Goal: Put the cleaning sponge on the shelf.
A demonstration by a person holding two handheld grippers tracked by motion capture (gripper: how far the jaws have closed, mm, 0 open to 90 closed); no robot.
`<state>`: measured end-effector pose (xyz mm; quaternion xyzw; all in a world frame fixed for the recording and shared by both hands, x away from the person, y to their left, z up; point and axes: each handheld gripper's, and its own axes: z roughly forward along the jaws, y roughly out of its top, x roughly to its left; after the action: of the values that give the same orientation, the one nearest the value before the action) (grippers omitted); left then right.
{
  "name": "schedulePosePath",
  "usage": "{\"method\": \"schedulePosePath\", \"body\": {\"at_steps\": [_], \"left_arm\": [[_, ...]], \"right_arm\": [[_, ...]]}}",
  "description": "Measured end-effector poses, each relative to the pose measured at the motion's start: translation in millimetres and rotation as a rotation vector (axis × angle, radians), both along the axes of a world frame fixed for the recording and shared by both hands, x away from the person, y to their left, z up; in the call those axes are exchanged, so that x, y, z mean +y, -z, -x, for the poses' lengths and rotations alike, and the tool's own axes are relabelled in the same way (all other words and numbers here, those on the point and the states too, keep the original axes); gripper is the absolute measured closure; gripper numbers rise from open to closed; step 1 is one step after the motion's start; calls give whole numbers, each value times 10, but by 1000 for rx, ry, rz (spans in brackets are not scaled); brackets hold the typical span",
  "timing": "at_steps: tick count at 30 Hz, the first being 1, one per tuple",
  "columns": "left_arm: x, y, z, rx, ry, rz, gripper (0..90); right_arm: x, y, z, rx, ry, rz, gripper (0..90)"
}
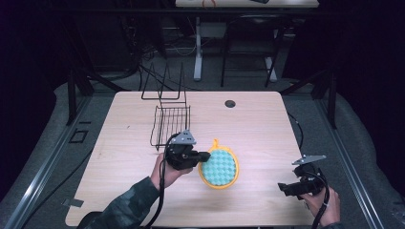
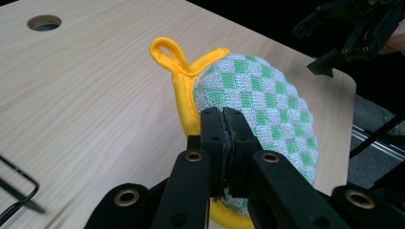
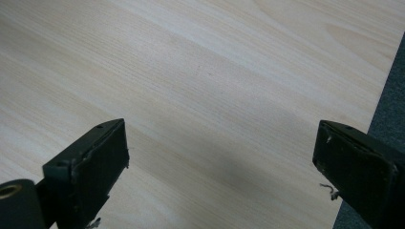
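One pot holder (image 1: 219, 167), green-checked with a yellow border and hanging loop, is pinched at its left edge by the left gripper (image 2: 223, 125), jaws clamped tight on the fabric; its far side seems to sag toward the desk (image 1: 258, 119). Such a thin edge bite could let the cloth slip out or fold if swung toward the wire rack (image 1: 170, 125). Near the desk's right edge, the right gripper (image 3: 222, 157) hovers with jaws spread wide and empty, too far off to steady it.
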<state>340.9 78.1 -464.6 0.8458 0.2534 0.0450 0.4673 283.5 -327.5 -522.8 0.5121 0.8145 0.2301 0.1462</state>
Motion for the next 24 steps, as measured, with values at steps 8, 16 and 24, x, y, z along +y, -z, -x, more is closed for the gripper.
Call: {"method": "schedulePosePath", "body": {"at_steps": [8,16,24], "left_arm": [[239,-52,6,-17,-53,16,887],[469,-62,-19,-23,-107,25,887],[672,-98,-33,-36,-157,49,887]], "right_arm": [[-1,0,-2,2,-1,8,42],[1,0,-5,6,-1,11,42],[8,-1,-3,1,0,9,42]]}}
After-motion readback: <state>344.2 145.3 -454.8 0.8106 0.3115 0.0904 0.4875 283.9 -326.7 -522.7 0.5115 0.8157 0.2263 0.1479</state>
